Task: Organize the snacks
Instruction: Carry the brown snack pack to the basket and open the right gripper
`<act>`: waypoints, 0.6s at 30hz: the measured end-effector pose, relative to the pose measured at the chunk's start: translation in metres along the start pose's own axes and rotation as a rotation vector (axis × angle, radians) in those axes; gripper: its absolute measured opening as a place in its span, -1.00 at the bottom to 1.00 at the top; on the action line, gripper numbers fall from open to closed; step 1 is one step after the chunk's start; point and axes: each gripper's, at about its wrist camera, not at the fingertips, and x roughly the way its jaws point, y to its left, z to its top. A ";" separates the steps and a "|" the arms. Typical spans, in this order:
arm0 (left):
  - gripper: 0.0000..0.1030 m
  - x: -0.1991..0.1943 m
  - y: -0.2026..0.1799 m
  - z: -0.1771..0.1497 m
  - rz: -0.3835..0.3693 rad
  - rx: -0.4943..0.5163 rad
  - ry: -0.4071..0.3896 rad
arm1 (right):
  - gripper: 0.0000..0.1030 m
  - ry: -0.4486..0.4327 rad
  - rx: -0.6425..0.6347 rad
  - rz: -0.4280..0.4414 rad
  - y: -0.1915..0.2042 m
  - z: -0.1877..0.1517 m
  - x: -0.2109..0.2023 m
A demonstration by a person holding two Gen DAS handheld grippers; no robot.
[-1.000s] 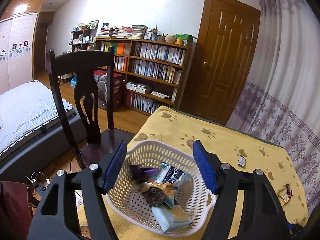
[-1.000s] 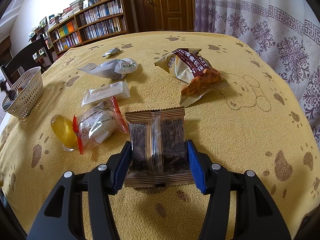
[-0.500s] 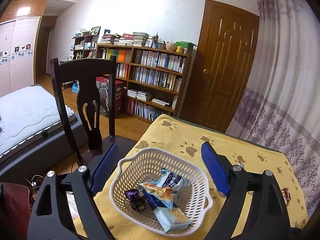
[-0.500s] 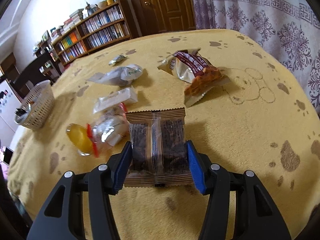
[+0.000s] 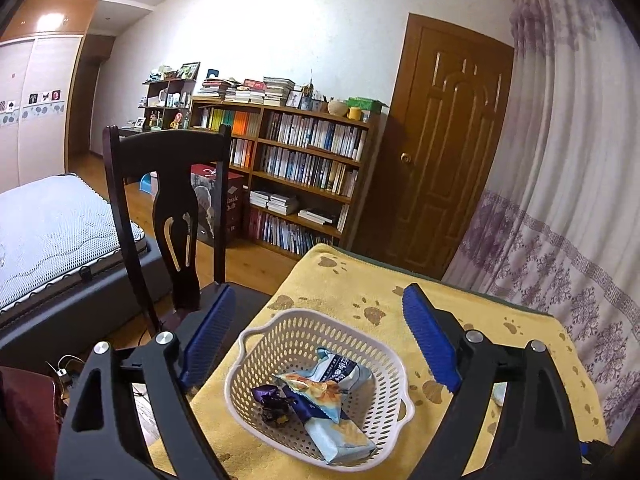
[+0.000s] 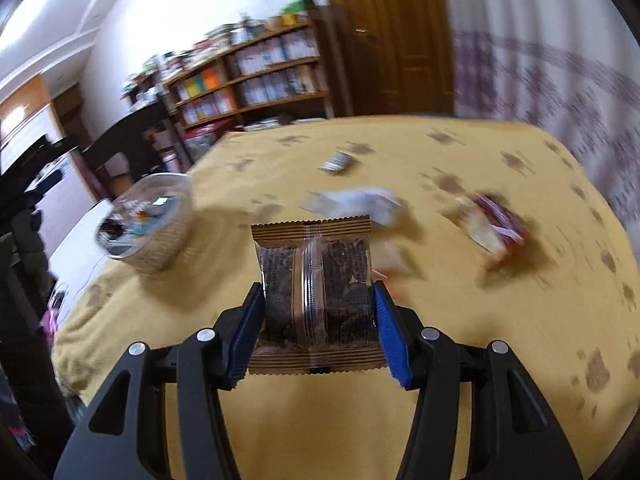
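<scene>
A white perforated basket (image 5: pixel 276 336) stands at the near corner of the yellow paw-print tablecloth (image 5: pixel 352 276). It holds a light blue packet (image 5: pixel 340 436), an orange-printed packet (image 5: pixel 316 388) and a purple-wrapped candy (image 5: pixel 268 394). My left gripper (image 5: pixel 316 340) hangs open above the basket with nothing between its fingers. My right gripper (image 6: pixel 318 320) is shut on a clear brown-edged snack pack (image 6: pixel 314 280), held above the cloth. In the blurred right wrist view the basket (image 6: pixel 150 224) lies ahead to the left.
Loose snacks lie on the cloth (image 6: pixel 440 320): a white packet (image 6: pixel 356 202), a red and brown packet (image 6: pixel 496 232) and a small silver wrapper (image 6: pixel 336 162). A dark wooden chair (image 5: pixel 168 216) stands beside the basket. A bed (image 5: pixel 48 232), bookshelves (image 5: pixel 304 168), a door and curtains surround the table.
My right gripper has lifted the snack pack off the cloth and swung left toward the basket. My left gripper has risen and drawn back from the basket, staying open.
</scene>
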 end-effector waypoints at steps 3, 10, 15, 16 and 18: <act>0.69 -0.005 0.006 0.004 -0.004 -0.017 -0.016 | 0.05 -0.004 -0.059 0.058 0.036 0.019 0.008; 0.70 -0.016 0.019 0.011 0.024 -0.042 -0.060 | 0.05 0.022 -0.159 0.173 0.122 0.059 0.046; 0.70 -0.019 0.026 0.014 0.021 -0.060 -0.070 | 0.07 0.074 -0.126 0.280 0.171 0.086 0.077; 0.71 -0.019 0.027 0.014 0.019 -0.064 -0.071 | 0.10 0.083 -0.117 0.298 0.178 0.088 0.082; 0.81 -0.019 0.029 0.015 0.019 -0.072 -0.072 | 0.14 0.098 -0.095 0.332 0.189 0.093 0.090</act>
